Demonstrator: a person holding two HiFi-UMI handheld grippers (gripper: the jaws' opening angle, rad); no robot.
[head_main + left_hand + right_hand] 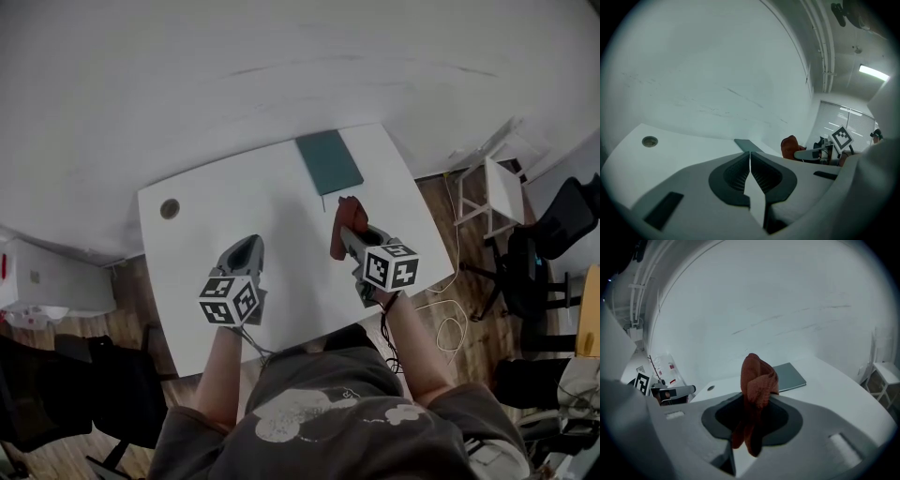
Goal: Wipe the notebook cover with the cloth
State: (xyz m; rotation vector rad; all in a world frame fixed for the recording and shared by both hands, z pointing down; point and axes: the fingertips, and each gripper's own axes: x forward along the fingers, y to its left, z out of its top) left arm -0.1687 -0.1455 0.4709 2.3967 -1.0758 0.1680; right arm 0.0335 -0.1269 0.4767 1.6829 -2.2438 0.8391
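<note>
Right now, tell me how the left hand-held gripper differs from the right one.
The left hand-held gripper has its jaws shut on nothing; the right hand-held gripper is shut on a rust-red cloth that bunches up above its jaws. In the head view, the right one is nearer the dark green notebook, while the left one is farther back, toward the person. Both are held over the white table.

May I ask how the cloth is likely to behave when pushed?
Probably floppy: the cloth bunches and droops from the right gripper. Likely light, since its top fold stands unsupported. Pushed, it may crumple rather than slide flat.
</note>
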